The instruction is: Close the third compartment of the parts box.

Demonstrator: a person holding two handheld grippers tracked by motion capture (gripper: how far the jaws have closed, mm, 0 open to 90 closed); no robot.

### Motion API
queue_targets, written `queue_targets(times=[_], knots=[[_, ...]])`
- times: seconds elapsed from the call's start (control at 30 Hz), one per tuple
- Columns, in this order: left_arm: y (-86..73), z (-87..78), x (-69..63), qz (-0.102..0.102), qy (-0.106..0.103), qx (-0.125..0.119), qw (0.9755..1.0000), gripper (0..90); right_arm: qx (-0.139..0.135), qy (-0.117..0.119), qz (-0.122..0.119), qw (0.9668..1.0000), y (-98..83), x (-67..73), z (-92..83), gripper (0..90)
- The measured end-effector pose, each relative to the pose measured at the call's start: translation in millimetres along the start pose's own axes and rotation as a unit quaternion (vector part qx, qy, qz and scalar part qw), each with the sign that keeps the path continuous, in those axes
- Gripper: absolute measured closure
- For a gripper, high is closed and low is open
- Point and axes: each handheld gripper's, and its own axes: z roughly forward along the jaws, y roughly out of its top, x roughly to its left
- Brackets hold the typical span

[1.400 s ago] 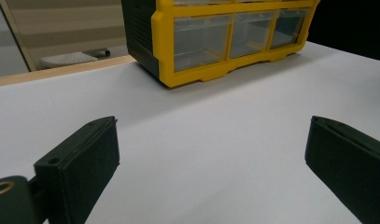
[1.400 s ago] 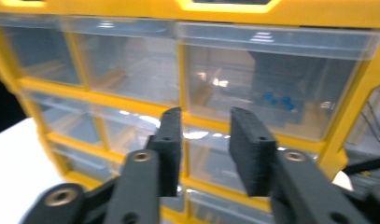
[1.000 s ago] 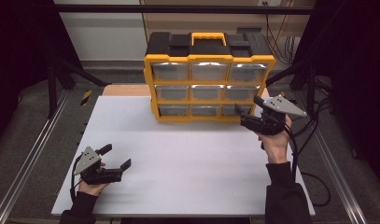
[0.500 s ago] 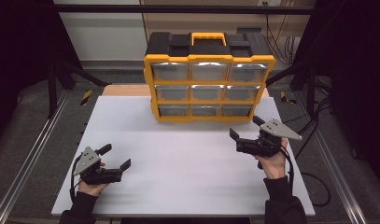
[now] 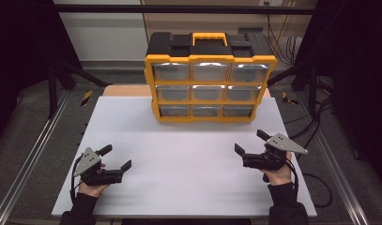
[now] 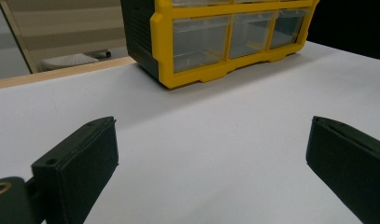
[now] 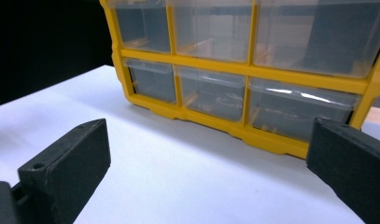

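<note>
Resting low at frame right, right gripper (image 5: 251,143) jaws just opened wide, empty | left gripper (image 5: 117,157) wide, empty | organizer (image 5: 210,79) drawers shut, untouched.

The right gripper (image 5: 249,142) dropped from beside the lower right drawers of the yellow drawer organizer (image 5: 210,77) toward the lower right of the high view, onto the white table (image 5: 188,154). Its jaws had just been opening, nothing between them.

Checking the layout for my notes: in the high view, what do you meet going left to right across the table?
Left gripper → drawer organizer → right gripper, all over the white table.
</note>
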Motion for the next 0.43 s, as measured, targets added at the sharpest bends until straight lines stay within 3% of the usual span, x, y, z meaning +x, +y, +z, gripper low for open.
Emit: queue_targets(times=[0.17,0.43], knots=[[-0.1,-1.2,1.1,-0.001,0.002,-0.002,1.0000,2.0,0.009,-0.005,-0.006,0.9999,-8.5,-0.9,-2.1,0.4],[-0.2,-0.7,0.4,-0.001,0.001,-0.002,1.0000,2.0,0.019,0.007,-0.013,0.9997,-16.6,-3.6,-3.2,1.1]])
